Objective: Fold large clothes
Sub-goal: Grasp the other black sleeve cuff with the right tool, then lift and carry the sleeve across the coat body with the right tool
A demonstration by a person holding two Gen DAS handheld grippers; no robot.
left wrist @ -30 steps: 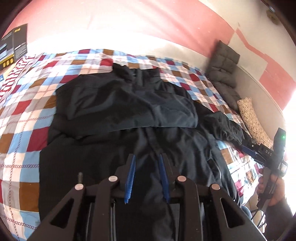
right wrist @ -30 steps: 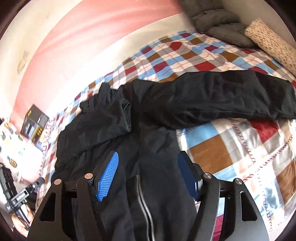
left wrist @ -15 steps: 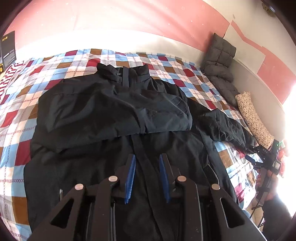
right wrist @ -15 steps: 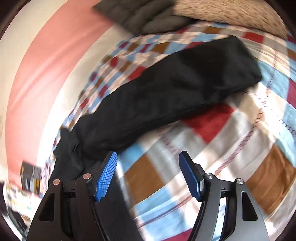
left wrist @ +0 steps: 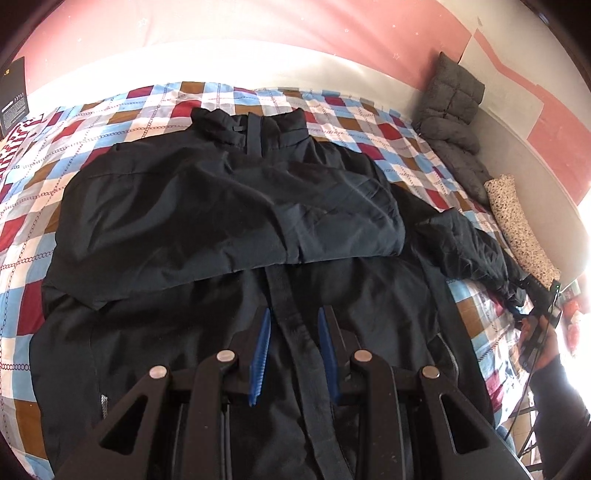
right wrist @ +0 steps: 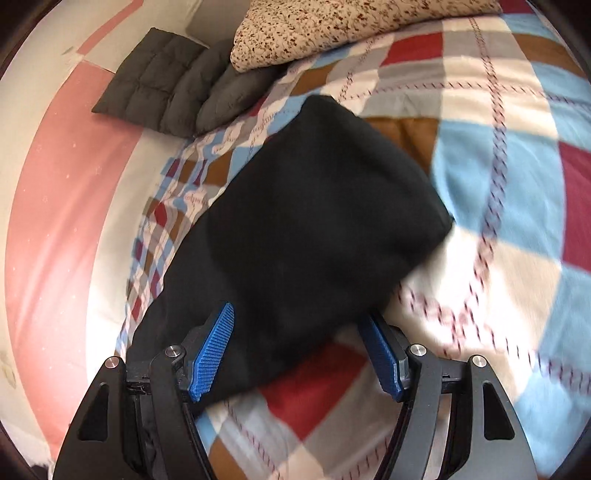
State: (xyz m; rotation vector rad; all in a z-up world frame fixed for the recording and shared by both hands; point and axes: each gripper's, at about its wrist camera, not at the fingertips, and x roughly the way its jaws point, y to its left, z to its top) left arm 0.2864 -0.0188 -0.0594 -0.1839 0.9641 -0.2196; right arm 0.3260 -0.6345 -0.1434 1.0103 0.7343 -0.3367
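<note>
A: One jacket (left wrist: 229, 221) lies flat on the checked bed (left wrist: 44, 206), collar farther up the view than a second ago. Left tongs (left wrist: 293, 347) hover over its zip, parted, holding nothing.

B: And the right tongs (right wrist: 299, 354)?

A: They've swung from the jacket's body to its outstretched sleeve (right wrist: 317, 206), wide open around it. Beyond lie one grey cushion (right wrist: 173, 96) and one speckled pillow (right wrist: 332, 29).

jacket (left wrist: 229, 229) hem cropped; checked bedspread (right wrist: 498, 192) seemingly motion-blurred
</note>
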